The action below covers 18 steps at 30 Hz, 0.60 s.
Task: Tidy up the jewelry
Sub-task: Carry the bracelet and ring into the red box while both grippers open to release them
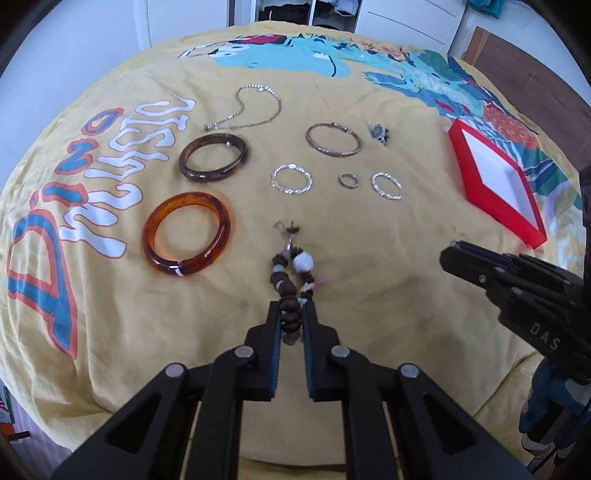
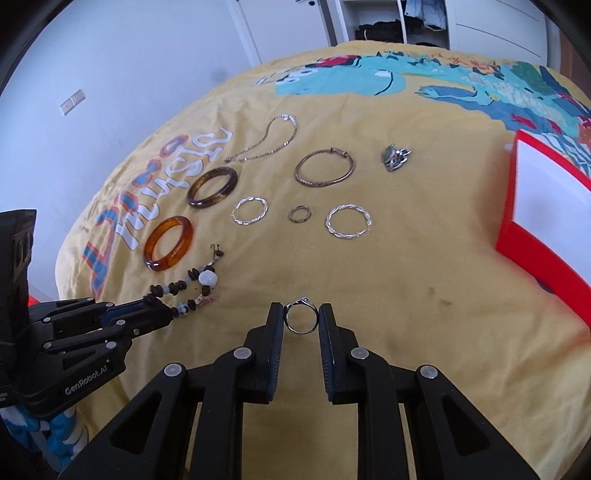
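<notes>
Both tools are clamped: left tool (image 1: 291,314) pinches the limp beaded bracelet (image 1: 291,273); right tool (image 2: 301,317) grips a light, slippery ring (image 2: 301,317) across its band.

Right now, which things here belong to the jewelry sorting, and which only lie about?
Belong: beaded bracelet in the left gripper, silver ring in the right gripper, amber bangle, red tray.
Lie about: printed yellow cloth, wardrobe shelves.
</notes>
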Available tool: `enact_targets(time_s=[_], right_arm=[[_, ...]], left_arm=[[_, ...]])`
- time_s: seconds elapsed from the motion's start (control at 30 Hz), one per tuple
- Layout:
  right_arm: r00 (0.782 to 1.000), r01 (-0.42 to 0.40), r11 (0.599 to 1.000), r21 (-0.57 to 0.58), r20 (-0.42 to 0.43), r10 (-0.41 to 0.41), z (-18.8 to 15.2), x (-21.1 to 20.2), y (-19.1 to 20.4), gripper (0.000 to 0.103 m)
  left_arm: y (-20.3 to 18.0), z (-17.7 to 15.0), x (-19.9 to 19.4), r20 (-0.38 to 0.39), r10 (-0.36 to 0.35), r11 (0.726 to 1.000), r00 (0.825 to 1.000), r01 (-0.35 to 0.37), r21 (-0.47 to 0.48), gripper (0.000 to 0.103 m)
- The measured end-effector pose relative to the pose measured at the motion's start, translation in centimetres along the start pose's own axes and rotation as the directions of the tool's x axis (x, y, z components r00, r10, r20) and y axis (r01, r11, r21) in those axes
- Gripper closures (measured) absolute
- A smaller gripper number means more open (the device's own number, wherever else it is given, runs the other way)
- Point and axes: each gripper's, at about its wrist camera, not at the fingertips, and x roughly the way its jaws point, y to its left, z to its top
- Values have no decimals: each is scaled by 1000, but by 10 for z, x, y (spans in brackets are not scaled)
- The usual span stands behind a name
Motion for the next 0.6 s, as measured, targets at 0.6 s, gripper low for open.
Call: enact_targets(time_s=[0.6], right_arm=[[988, 67, 994, 91, 132, -78, -23, -91, -61, 84]], left_arm=[[-86, 38, -59, 101, -76, 987, 992, 61, 152, 94]])
